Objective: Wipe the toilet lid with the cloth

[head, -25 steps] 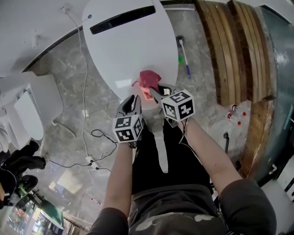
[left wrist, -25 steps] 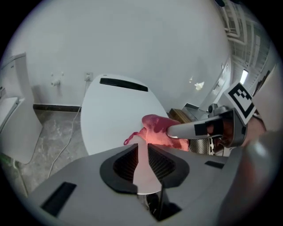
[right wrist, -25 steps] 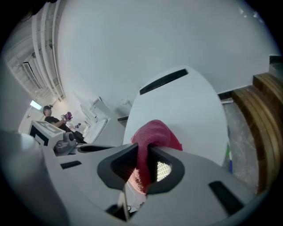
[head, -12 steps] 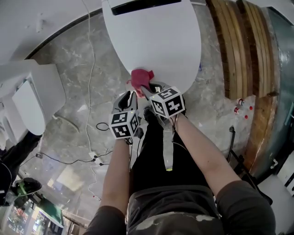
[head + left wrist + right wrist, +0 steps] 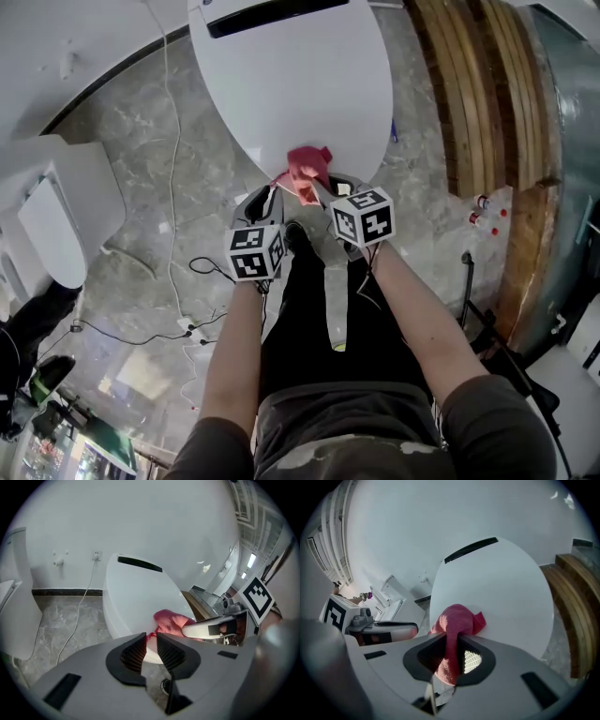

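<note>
The white toilet lid [image 5: 291, 84] is down and fills the top centre of the head view. A pink cloth [image 5: 305, 167] lies bunched on its near end. My right gripper [image 5: 316, 190] is shut on the cloth, which runs back between its jaws [image 5: 457, 625]. The left gripper [image 5: 269, 199] hovers just left of the cloth, off the lid's front edge. Its jaws stand a narrow gap apart with nothing between them [image 5: 149, 649]. From the left gripper view the cloth [image 5: 171, 622] sits right ahead on the lid [image 5: 140, 592], beside one of the right gripper's fingers [image 5: 211, 629].
A white cable [image 5: 169, 187] runs across the marble floor left of the toilet from a wall socket [image 5: 97, 554]. Wooden slats [image 5: 478, 94] stand at the right, with red-capped bottles [image 5: 483, 214] by them. A white fixture [image 5: 56, 220] is at the left.
Both grippers have shifted together over the lid's near end. The right one has kept the cloth and dragged it left, then back right. The left jaws look unchanged.
</note>
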`<state>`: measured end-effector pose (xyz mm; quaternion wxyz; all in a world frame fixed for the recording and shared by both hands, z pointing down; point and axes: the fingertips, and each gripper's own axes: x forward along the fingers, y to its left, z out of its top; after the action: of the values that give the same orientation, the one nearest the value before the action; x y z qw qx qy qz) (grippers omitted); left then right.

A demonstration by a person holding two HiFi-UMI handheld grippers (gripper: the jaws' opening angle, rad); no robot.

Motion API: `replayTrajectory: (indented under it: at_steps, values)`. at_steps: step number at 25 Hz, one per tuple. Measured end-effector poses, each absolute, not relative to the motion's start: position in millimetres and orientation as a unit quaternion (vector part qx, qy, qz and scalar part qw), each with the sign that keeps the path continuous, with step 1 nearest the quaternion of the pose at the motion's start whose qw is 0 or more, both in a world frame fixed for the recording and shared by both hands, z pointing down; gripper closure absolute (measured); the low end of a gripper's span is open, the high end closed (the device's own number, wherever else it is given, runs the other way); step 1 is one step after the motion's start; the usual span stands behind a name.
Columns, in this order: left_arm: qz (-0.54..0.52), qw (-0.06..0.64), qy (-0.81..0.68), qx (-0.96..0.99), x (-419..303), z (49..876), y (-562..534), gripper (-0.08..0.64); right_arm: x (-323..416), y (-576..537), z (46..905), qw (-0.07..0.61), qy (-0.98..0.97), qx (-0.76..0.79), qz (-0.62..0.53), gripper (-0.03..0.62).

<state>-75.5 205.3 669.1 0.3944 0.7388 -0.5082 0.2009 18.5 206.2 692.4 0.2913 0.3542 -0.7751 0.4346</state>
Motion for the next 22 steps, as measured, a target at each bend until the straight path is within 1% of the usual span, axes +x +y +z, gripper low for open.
replayTrajectory:
  at_steps: [4,13,18,22]
  values:
    - [0.209,0.383,-0.49,0.755,-39,669,195,0.483,61,197,694,0.292,-0.772,0.369,0.428,0.543]
    - [0.207,0.385,-0.495,0.751,33,664,189,0.483,163,164,702,0.303,-0.762,0.39,0.418,0.543]
    - [0.201,0.38,-0.515,0.741,58,654,184,0.483,195,142,690,0.3,-0.774,0.387,0.401,0.543]
    - [0.183,0.371,-0.54,0.733,73,628,178,0.483,211,136,665,0.279,-0.788,0.377,0.399,0.543]
